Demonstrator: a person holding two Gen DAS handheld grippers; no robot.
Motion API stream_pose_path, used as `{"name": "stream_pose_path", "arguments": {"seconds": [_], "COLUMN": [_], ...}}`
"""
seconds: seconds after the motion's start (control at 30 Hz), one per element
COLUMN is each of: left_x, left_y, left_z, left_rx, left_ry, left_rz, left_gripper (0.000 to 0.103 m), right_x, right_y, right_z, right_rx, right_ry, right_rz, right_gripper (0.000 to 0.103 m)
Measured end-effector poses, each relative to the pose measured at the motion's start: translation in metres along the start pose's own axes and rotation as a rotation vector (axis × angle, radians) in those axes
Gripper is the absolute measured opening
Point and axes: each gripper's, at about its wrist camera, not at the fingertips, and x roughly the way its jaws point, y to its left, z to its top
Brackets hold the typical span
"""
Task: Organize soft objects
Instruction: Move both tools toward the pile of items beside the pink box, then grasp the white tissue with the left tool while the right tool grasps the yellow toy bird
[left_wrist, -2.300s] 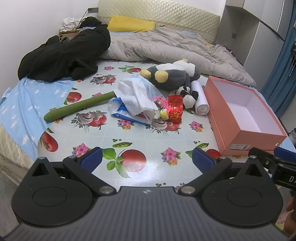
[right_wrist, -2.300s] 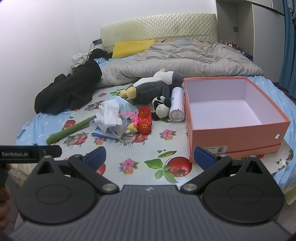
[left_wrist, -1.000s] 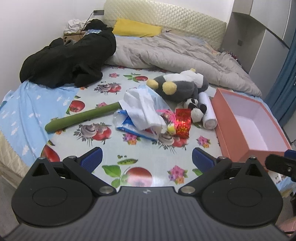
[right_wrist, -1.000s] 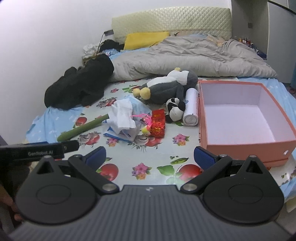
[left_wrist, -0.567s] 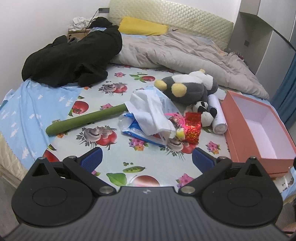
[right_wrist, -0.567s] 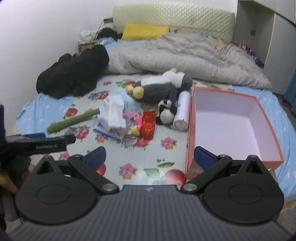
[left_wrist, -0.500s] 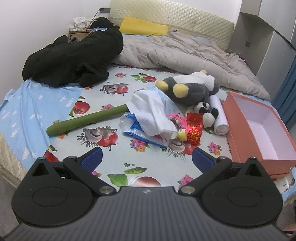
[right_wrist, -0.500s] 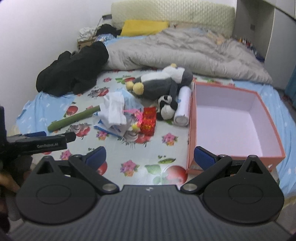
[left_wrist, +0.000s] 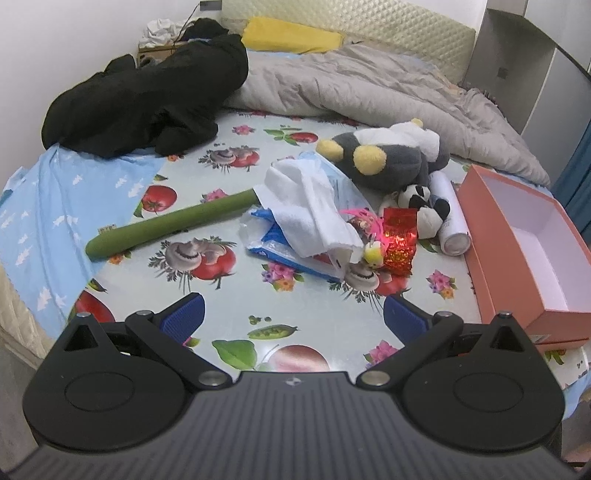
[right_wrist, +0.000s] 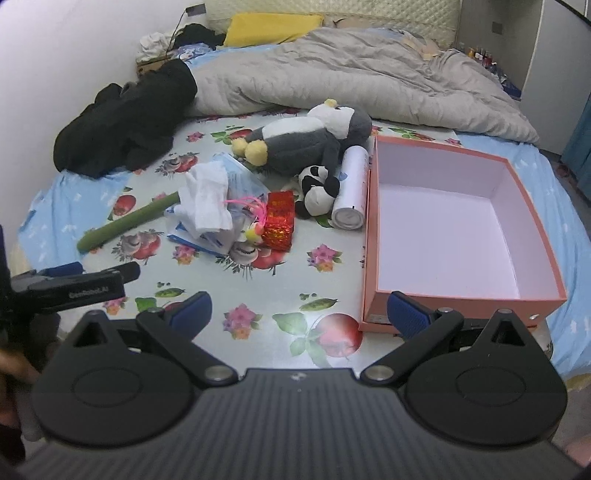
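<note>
— Left gripper (left_wrist: 293, 319)?
— Jaws spread wide, nothing btwn the blue pads, hanging over the printed fruit cloth (left_wrist: 207, 291) at the near edge of the bed. Seen side-on from the right wrist cam too, low left.

— Right gripper (right_wrist: 299, 312)?
— Same: wide apart, empty, over the cloth, its right finger just in front of the pink box (right_wrist: 465, 299).

— Where's the soft stuff?
— Mid-cloth, one loose heap. Big grey penguin plush (left_wrist: 388, 158) lies on its side at the back, yellow feet twd the left. Small panda plush (left_wrist: 424, 210) just in front of it, touching a white cylinder (left_wrist: 448, 218) that lies along the box's left wall. White towel (left_wrist: 314, 210) crumpled on top of a blue/clear plastic bag (left_wrist: 273, 243). Red foil packet (left_wrist: 399, 236) beside the towel, w/ a small pink-feathered yellow toy (left_wrist: 371, 243) btwn them.

— Anything else?
— Long green cucumber-shaped thing (left_wrist: 170, 225) left of the heap, far end against the towel. Can't tell if soft.

— Box?
— Open, white inside, right of the heap.

— Rest of bed?
— Black clothing (left_wrist: 147, 96) piled back left, grey duvet (left_wrist: 369, 88) across the back, yellow pillow (left_wrist: 291, 37) at the headboard.
</note>
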Motion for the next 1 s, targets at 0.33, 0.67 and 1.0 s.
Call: {"name": "stream_pose_path", "arguments": {"seconds": [0.33,0.67,1.0], "left_x": [0.022,0.046,0.073], "left_y": [-0.014,-0.004,0.004], "left_z": [0.008,0.018,0.022], "left_rx": [0.010,0.008,-0.029], "left_ry": [0.007,0.022,0.042], "left_rz": [-0.028,-0.021,-0.035], "left_gripper": [0.103,0.103,0.103], "right_x": [0.023,0.073,0.116], "right_y": [-0.012,-0.002,0.012], "right_z": [0.010,0.012,0.000], "right_rx": [0.048,0.043,-0.034], "right_ry": [0.010,0.043,-0.016], "right_rz": [0.048,0.054,0.065], "right_gripper": [0.103,0.103,0.103]}}
